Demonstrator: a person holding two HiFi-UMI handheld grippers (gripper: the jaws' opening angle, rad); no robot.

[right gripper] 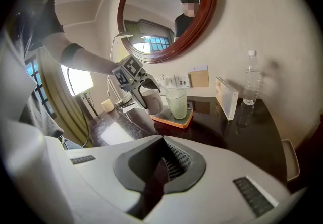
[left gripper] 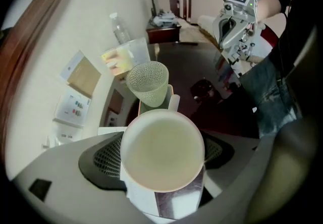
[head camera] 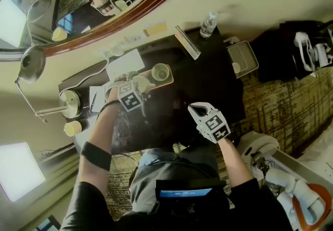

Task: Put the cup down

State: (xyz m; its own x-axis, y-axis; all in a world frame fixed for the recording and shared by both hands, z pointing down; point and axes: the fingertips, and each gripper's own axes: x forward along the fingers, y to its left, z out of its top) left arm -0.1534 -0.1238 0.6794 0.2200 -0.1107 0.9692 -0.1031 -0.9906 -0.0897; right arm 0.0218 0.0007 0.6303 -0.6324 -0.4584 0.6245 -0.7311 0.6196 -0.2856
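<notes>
A white cup (left gripper: 162, 150) fills the left gripper view, and my left gripper (head camera: 134, 85) is shut on it, one pad at each side. In the right gripper view the cup (right gripper: 151, 101) hangs at the left end of an orange-rimmed tray (right gripper: 174, 119), beside a green textured glass (right gripper: 177, 103) that stands on it. The same glass (left gripper: 148, 84) shows just beyond the cup's rim. My right gripper (head camera: 195, 108) is shut and empty over the dark table (head camera: 208, 84), well right of the tray.
A water bottle (head camera: 208, 24) and a clear sign stand (head camera: 187, 42) sit at the table's far side. A desk lamp (head camera: 67, 102), a small yellow cup (head camera: 73, 128) and white papers (head camera: 125, 63) lie left. A grey tray (head camera: 243, 58) is at the right edge.
</notes>
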